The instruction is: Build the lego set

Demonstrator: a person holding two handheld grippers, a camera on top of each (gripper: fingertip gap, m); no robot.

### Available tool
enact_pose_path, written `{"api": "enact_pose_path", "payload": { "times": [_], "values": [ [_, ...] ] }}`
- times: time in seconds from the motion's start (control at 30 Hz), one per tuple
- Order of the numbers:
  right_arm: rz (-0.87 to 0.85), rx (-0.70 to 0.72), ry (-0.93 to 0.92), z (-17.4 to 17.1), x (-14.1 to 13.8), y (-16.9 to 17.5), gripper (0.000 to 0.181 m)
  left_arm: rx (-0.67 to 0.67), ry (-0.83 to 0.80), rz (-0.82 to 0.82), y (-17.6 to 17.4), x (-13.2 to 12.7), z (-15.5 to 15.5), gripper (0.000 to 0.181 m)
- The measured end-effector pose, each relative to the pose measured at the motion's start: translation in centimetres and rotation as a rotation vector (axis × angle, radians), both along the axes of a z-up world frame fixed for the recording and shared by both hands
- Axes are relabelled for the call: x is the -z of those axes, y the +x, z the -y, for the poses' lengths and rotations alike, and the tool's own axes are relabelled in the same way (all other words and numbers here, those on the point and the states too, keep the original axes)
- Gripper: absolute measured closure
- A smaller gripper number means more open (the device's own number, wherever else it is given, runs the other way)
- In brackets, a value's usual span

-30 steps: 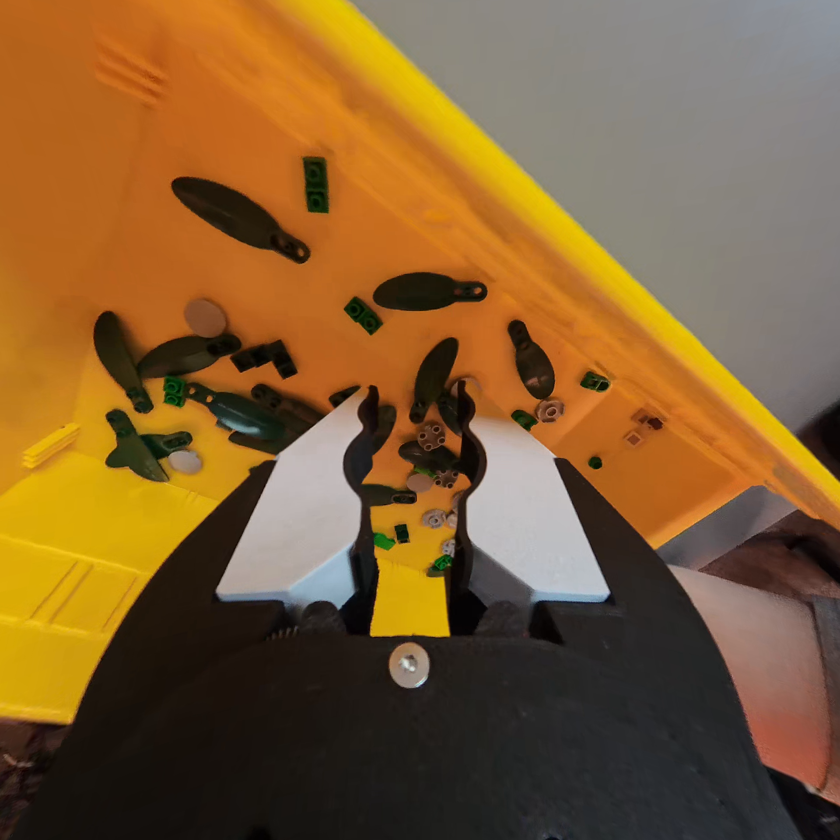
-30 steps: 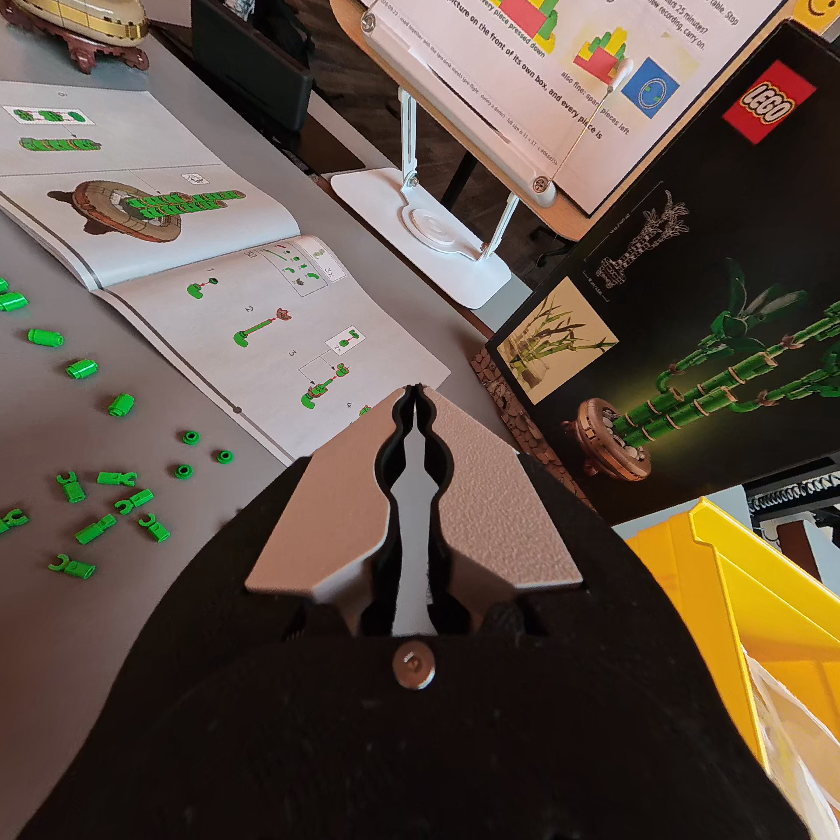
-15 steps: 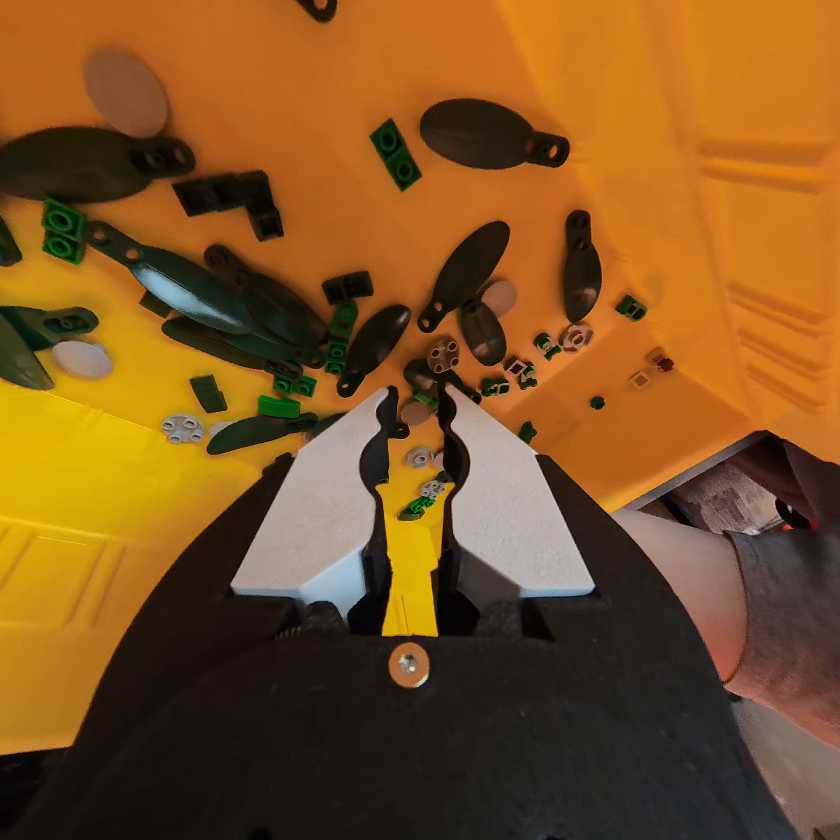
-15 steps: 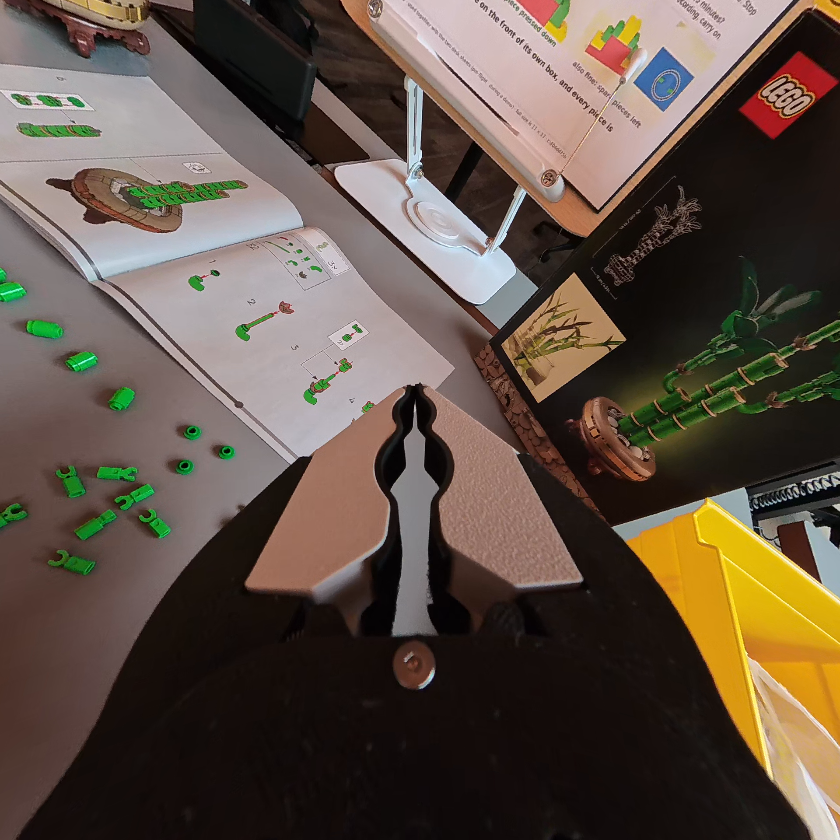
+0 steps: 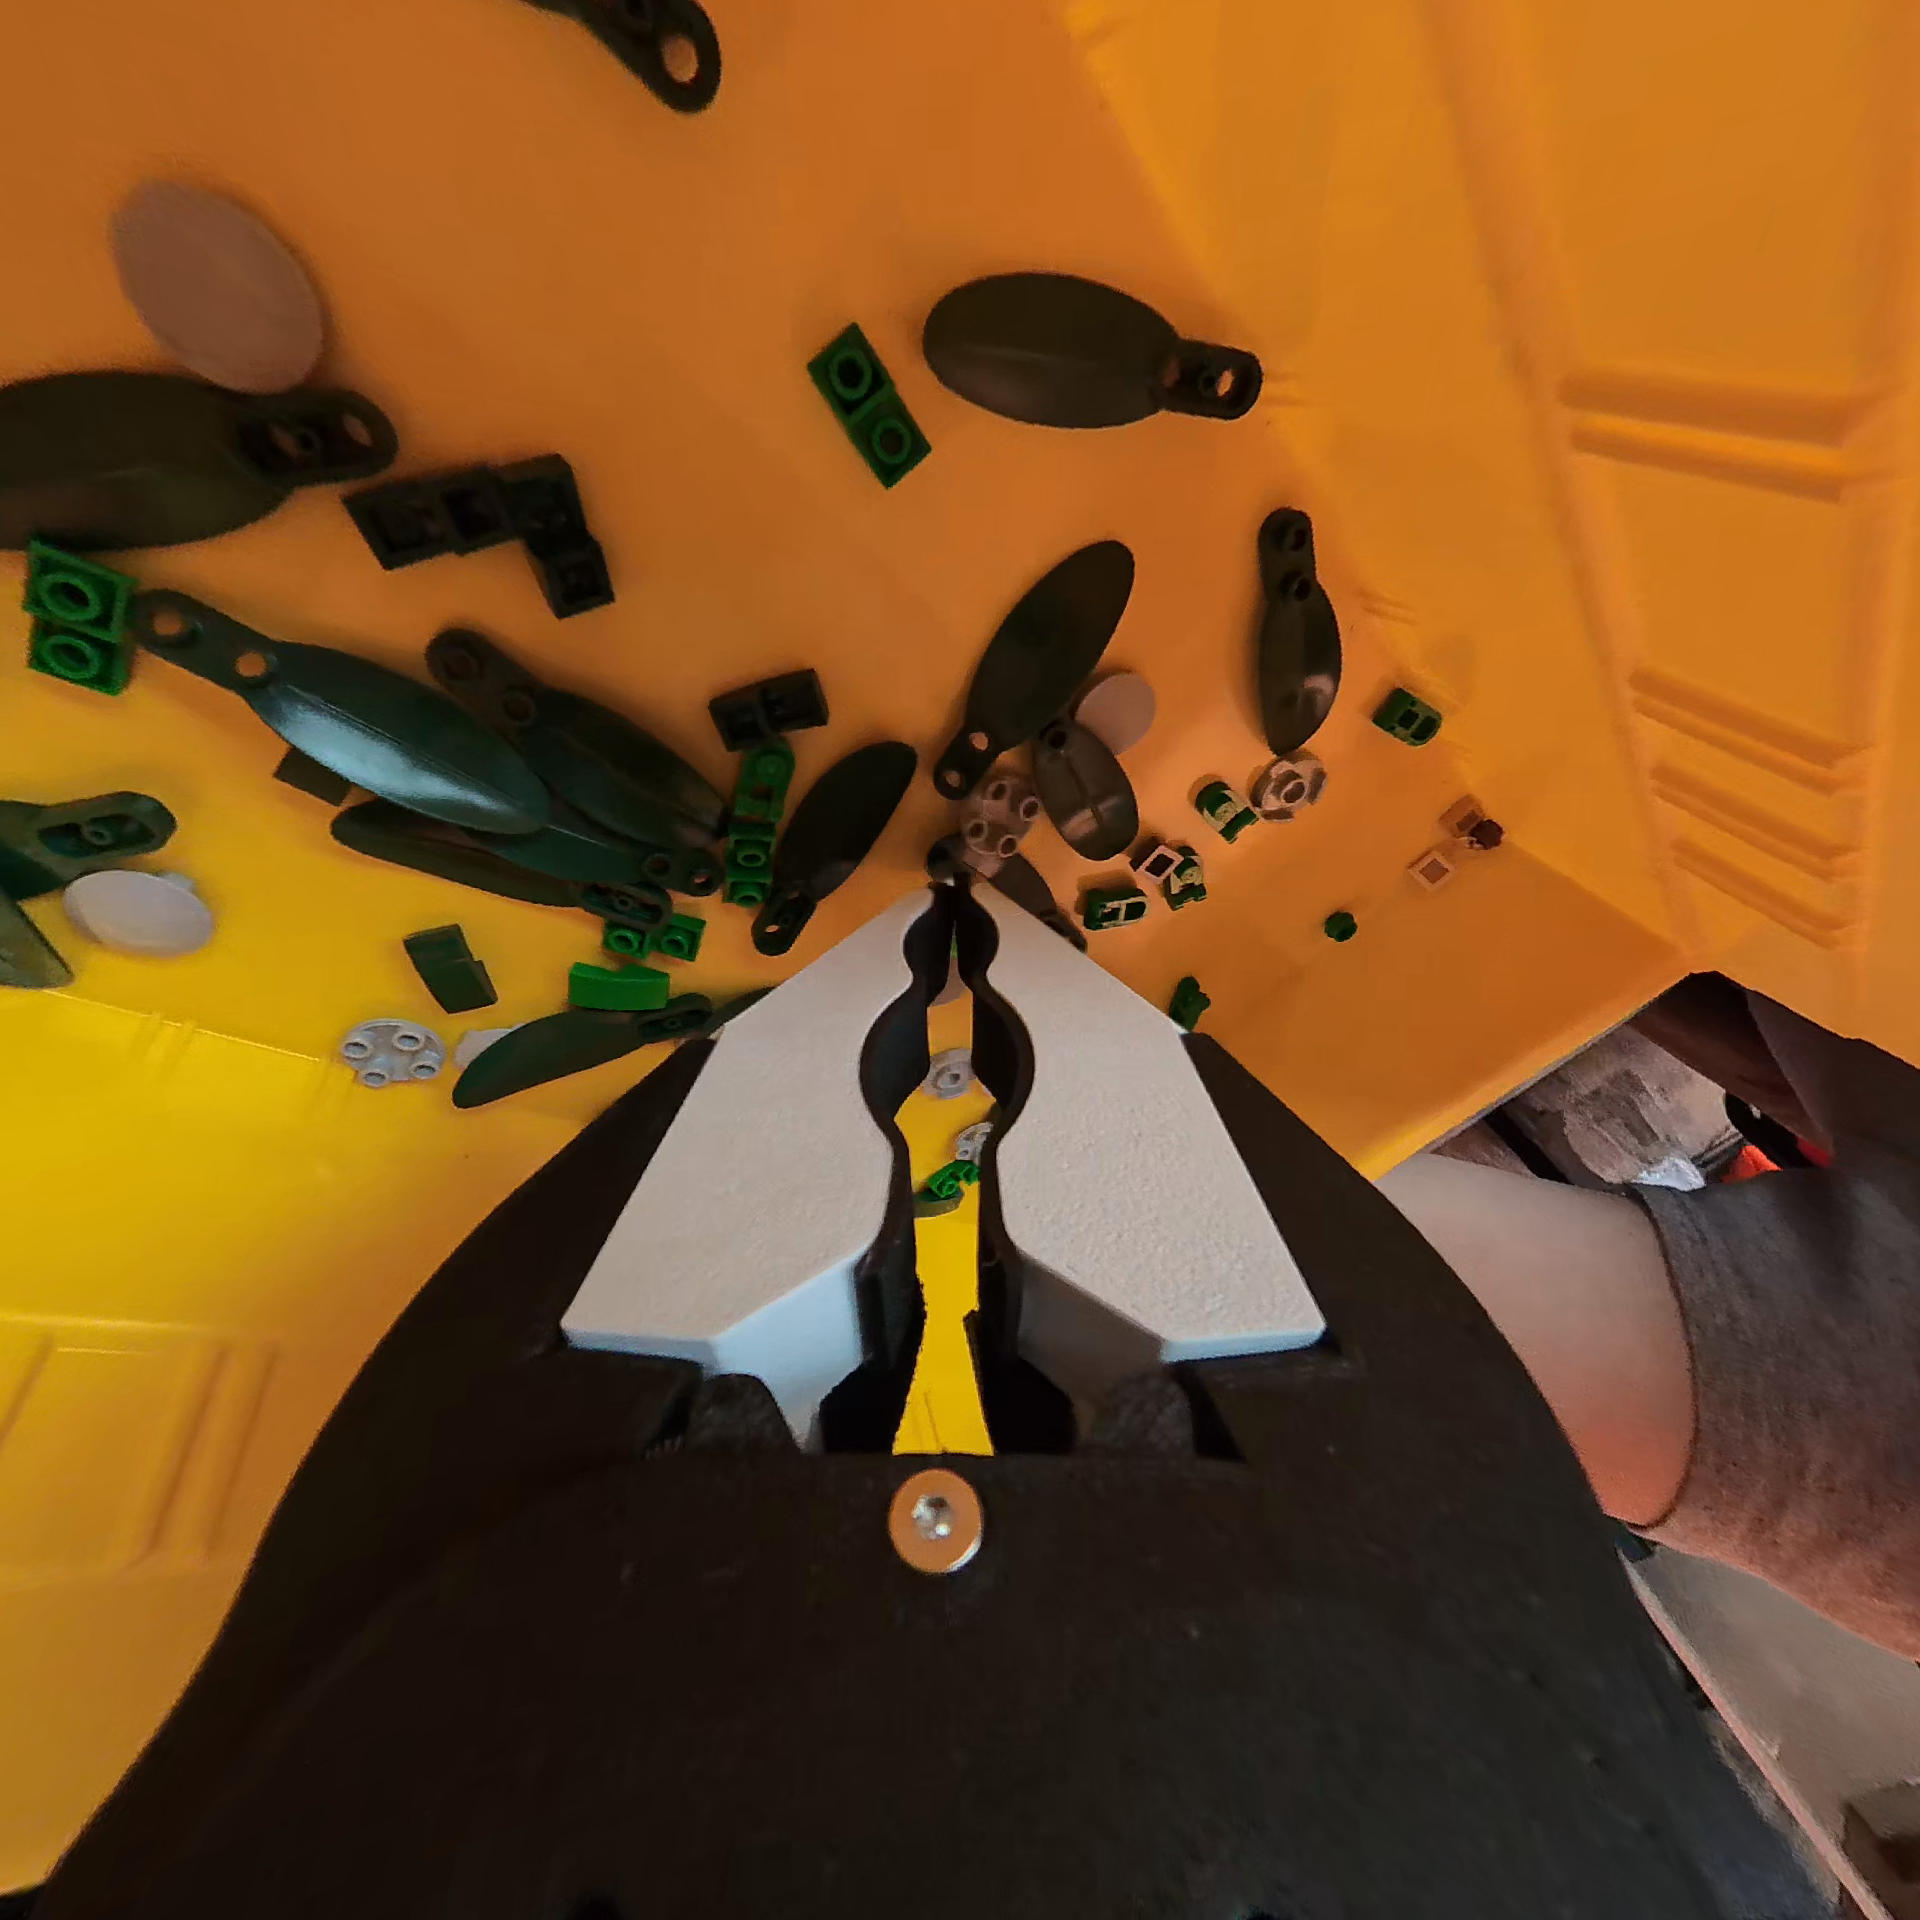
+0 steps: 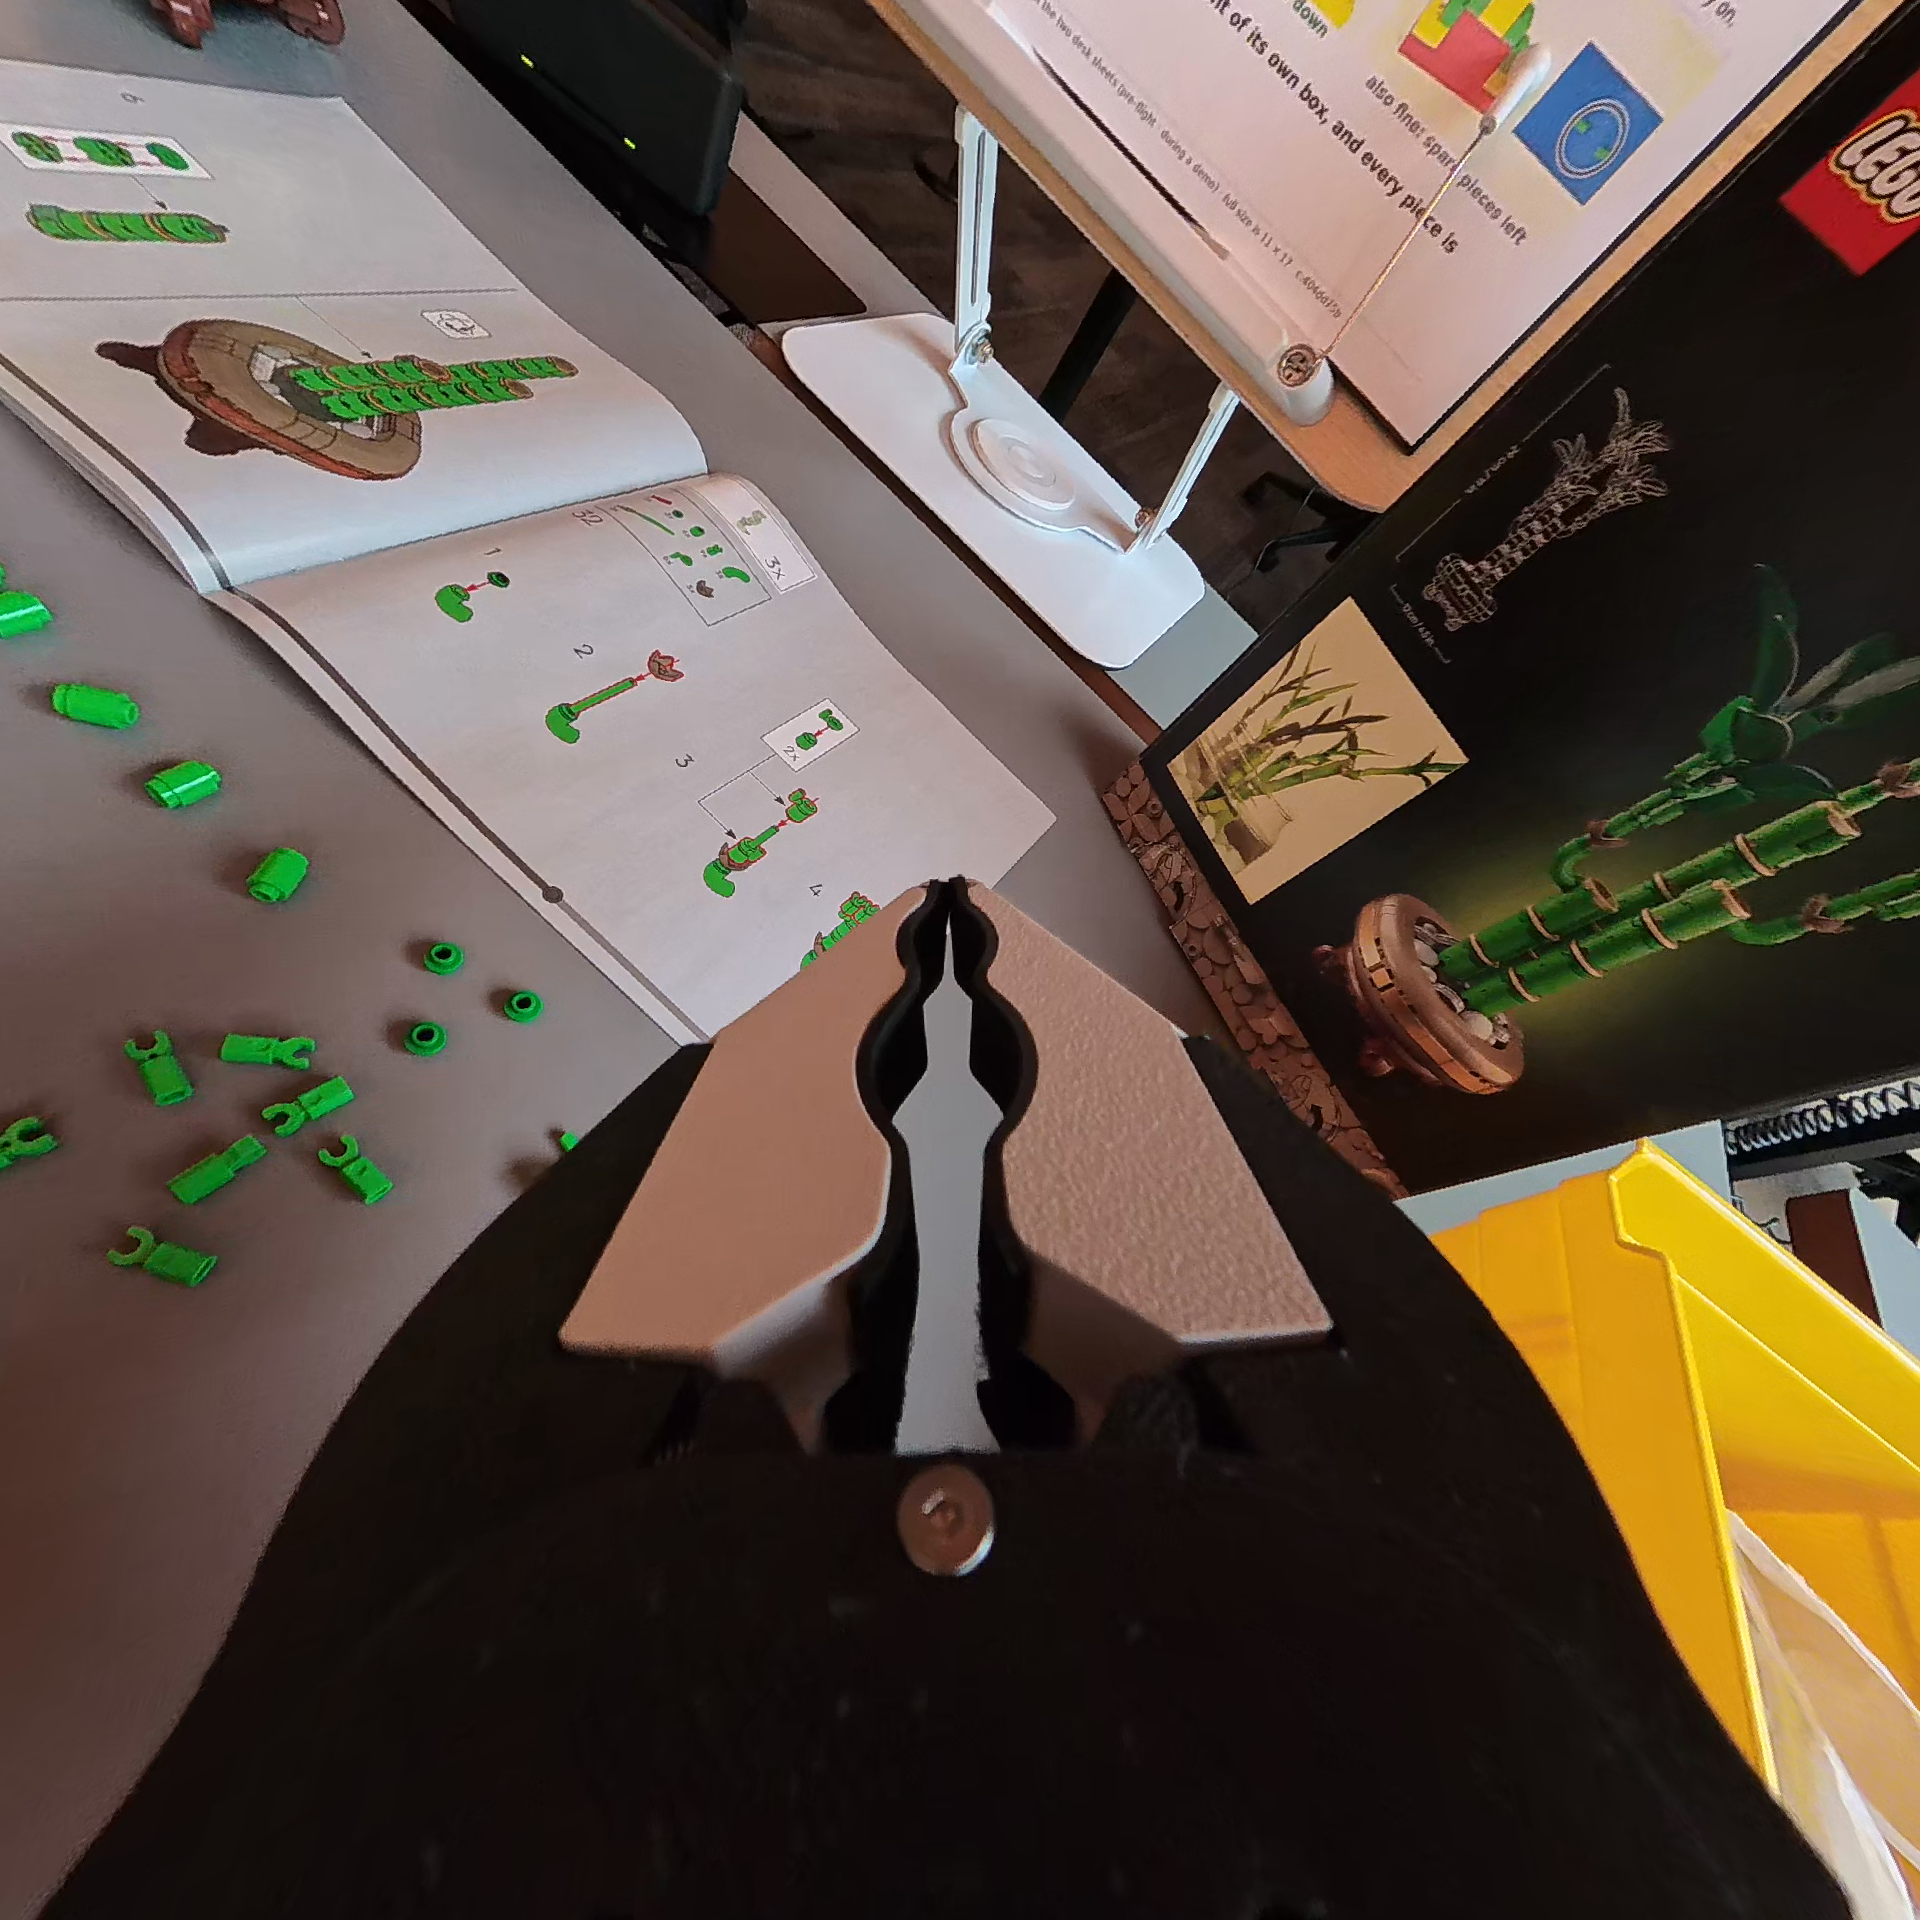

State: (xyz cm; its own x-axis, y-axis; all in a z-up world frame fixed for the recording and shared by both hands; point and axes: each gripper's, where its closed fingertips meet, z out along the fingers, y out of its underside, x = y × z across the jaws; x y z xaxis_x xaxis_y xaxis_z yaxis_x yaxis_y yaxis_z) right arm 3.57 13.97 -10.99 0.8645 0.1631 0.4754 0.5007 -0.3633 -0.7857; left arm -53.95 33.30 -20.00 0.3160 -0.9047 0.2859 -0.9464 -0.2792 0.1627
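Evidently a parts-picking step: the left hand-held gripper (image 5: 957, 896), tips pinched on a small dark piece (image 5: 943, 860) in the yellow bin (image 5: 1351, 260); the right hand-held gripper (image 6: 951, 891) hung closed, empty, over the worktop (image 6: 125, 1455) — next, a careful lift toward the instruction booklet (image 6: 623, 665).

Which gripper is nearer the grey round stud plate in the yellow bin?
Left. The left gripper has its tips right beside the grey round plate; the right gripper is outside, above the instruction booklet.

Both views sharing yellow bin (image 5: 1247, 208)

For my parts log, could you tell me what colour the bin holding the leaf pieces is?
The bin is yellow, seen best in the left wrist view.
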Motion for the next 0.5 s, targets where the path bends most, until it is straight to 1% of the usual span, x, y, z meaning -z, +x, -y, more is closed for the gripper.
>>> {"api": "enact_pose_path", "payload": {
  "times": [0.1, 0.17, 0.3, 0.4, 0.5],
  "values": [
    [0.004, -0.001, -0.007, 0.0, 0.1, 0.0, 0.181, 0.017, -0.025, -0.004, -0.2, -0.1, 0.7, 0.181],
    [0.009, -0.001, -0.014, 0.0, 0.3, -0.1, 0.181, 0.016, 0.003, -0.034, -0.9, 0.0, 0.4, 0.179],
    [0.014, -0.001, -0.021, 0.0, 0.4, 0.0, 0.181, -0.016, 0.018, -0.026, -0.9, -0.4, 0.2, 0.161],
    [0.016, -0.002, -0.025, 0.0, 0.5, 0.0, 0.181, -0.004, 0.022, -0.043, -0.9, -0.4, 0.6, 0.156],
    [0.015, -0.002, -0.026, 0.0, 0.5, 0.0, 0.181, -0.006, 0.042, -0.105, -1.6, 0.0, 0.5, 0.164]
  ]
}}
